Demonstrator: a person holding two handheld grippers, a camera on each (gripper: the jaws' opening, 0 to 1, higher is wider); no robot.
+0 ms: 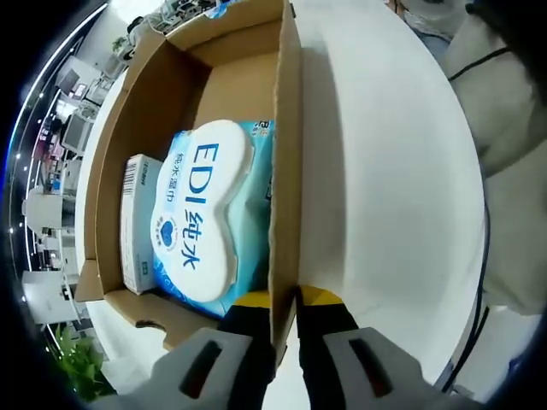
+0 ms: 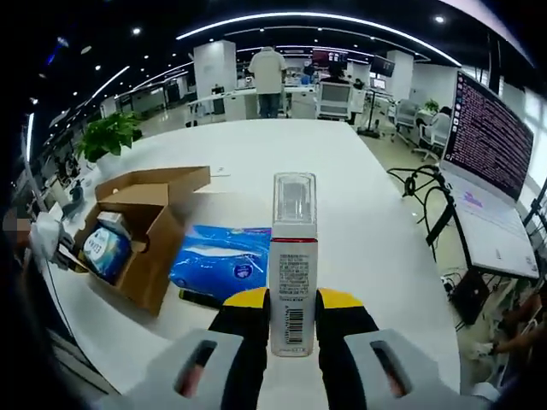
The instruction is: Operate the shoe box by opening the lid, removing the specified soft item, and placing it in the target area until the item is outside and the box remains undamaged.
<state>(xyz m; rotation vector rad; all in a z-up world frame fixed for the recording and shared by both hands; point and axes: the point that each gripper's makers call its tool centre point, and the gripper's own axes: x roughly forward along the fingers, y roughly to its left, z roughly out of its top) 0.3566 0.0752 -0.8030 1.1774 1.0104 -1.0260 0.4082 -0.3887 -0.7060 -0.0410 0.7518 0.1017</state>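
The left tongs (image 1: 286, 312) sit nearest the lens in the left gripper view, clamped on the side wall of the shoe box (image 1: 288, 171): one jaw lies inside the wall, the other outside. The box stands open on the white tabletop (image 1: 385, 171). Inside it lies a wet-wipe pack (image 1: 201, 209) with a white oval lid printed in blue letters, and a small white carton (image 1: 137, 222) rests between the pack and the far wall.

In the right gripper view, the right tongs (image 2: 292, 312) are clamped on a white bottle (image 2: 293, 265) with a clear cap, held upright between the yellow-tipped jaws. Beyond the bottle, a blue soft pack (image 2: 220, 260) lies flat on the tabletop (image 2: 359, 188), outside the box and just beside it. The shoe box (image 2: 141, 231) stands to the left with its flaps raised, and the left tongs hold it at its left edge. A laptop (image 2: 487, 162) with a lit screen stands at the right, with black cables (image 2: 423, 192) near it. A potted plant (image 2: 107, 132) stands beyond the tabletop.
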